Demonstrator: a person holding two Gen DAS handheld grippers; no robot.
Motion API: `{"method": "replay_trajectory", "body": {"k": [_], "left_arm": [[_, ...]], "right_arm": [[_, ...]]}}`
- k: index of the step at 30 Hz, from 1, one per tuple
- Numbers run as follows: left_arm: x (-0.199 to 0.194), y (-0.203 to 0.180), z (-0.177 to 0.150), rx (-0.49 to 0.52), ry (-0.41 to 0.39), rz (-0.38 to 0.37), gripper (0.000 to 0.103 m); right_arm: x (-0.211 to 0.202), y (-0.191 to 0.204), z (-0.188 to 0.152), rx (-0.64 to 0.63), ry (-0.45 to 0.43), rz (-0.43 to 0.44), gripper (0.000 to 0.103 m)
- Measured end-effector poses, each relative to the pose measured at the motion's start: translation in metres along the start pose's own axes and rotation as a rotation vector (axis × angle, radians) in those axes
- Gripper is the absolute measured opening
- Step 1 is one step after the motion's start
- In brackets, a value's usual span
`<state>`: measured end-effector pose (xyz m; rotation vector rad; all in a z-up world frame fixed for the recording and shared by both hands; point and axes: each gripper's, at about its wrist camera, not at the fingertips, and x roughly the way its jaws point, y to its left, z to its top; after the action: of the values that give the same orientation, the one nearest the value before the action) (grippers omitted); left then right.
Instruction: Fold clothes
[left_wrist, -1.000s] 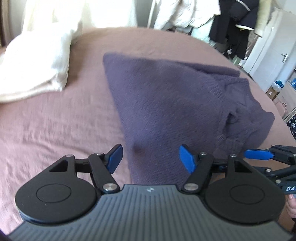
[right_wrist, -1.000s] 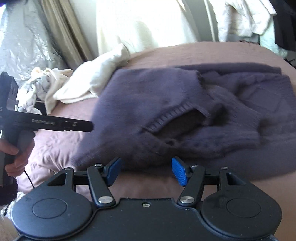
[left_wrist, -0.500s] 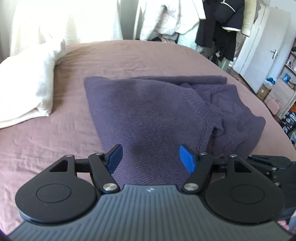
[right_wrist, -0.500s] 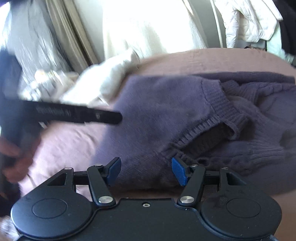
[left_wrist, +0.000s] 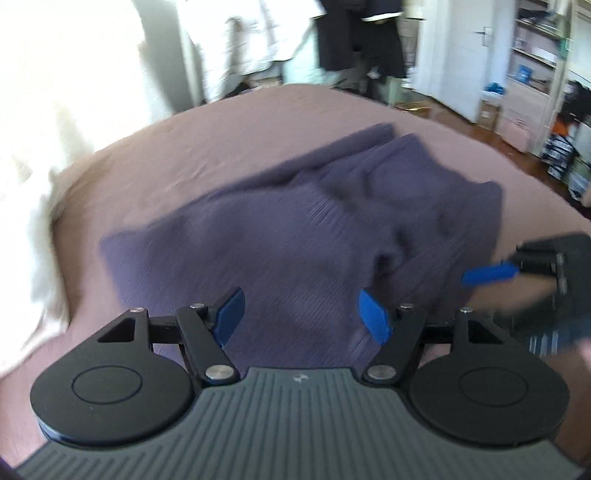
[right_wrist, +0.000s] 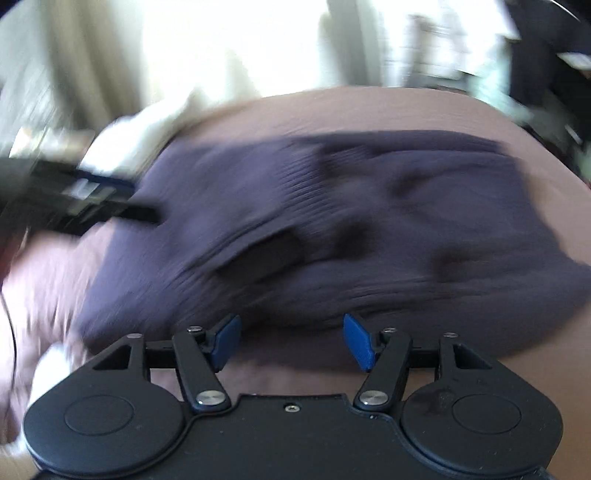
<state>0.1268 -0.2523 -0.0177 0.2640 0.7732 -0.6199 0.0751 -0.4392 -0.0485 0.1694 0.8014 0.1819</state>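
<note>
Both grippers, left (left_wrist: 299, 314) and right (right_wrist: 291, 341), hung open and empty over the near edge of the purple sweater (left_wrist: 314, 236), which stretched crosswise ahead, the right's jaws having just widened.

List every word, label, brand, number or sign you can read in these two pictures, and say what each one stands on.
None can be read.
Pale lettering on the left claw's arm, right wrist view: blurred past reading.
Small pale emblem on the grey housing, left wrist view: a mark, not letters.
Purple sweater and pink bedspread: no text shows.
</note>
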Motion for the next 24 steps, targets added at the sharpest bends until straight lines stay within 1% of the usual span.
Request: {"method": "replay_trajectory", "body": {"k": [3, 5, 7, 8, 10, 11, 13, 14, 16, 19, 20, 21, 22, 24], "left_arm": [[0.032, -0.009, 0.016, -0.051, 0.114, -0.095, 0.066], [0.053, -0.017, 0.019, -0.061, 0.176, -0.167, 0.066], [0.075, -0.025, 0.021, -0.064, 0.234, -0.239, 0.066], [0.084, -0.031, 0.02, -0.051, 0.254, -0.252, 0.066], [0.095, -0.04, 0.015, -0.035, 0.285, -0.243, 0.066], [0.101, -0.044, 0.012, -0.03, 0.302, -0.237, 0.066], [0.11, -0.05, 0.007, -0.024, 0.325, -0.227, 0.067], [0.113, -0.051, 0.005, -0.024, 0.327, -0.222, 0.067], [0.114, -0.052, 0.003, -0.027, 0.325, -0.22, 0.067], [0.113, -0.051, 0.002, -0.033, 0.325, -0.222, 0.067], [0.112, -0.051, 0.002, -0.035, 0.327, -0.222, 0.067], [0.112, -0.05, 0.003, -0.037, 0.329, -0.223, 0.067], [0.111, -0.05, 0.003, -0.037, 0.331, -0.223, 0.067], [0.11, -0.048, 0.004, -0.033, 0.334, -0.225, 0.067]], "right_arm": [[-0.019, -0.07, 0.008, 0.266, -0.039, -0.041, 0.07], [-0.025, -0.113, 0.007, 0.449, -0.048, -0.005, 0.071], [-0.024, -0.14, 0.0, 0.556, -0.038, 0.031, 0.071], [-0.022, -0.15, -0.003, 0.595, -0.032, 0.039, 0.072], [-0.014, -0.161, -0.01, 0.64, -0.019, 0.041, 0.075], [-0.009, -0.166, -0.014, 0.662, -0.014, 0.039, 0.081], [0.002, -0.168, -0.022, 0.699, -0.019, 0.014, 0.084], [0.008, -0.168, -0.023, 0.711, -0.039, 0.013, 0.085], [0.015, -0.171, -0.023, 0.724, -0.108, 0.015, 0.088], [0.027, -0.174, -0.02, 0.74, -0.19, 0.003, 0.088], [0.03, -0.174, -0.017, 0.729, -0.216, -0.002, 0.071], [0.033, -0.173, -0.013, 0.715, -0.233, -0.008, 0.05], [0.036, -0.172, -0.008, 0.692, -0.229, -0.017, 0.016], [0.031, -0.165, 0.002, 0.662, -0.253, -0.02, 0.016]]}}
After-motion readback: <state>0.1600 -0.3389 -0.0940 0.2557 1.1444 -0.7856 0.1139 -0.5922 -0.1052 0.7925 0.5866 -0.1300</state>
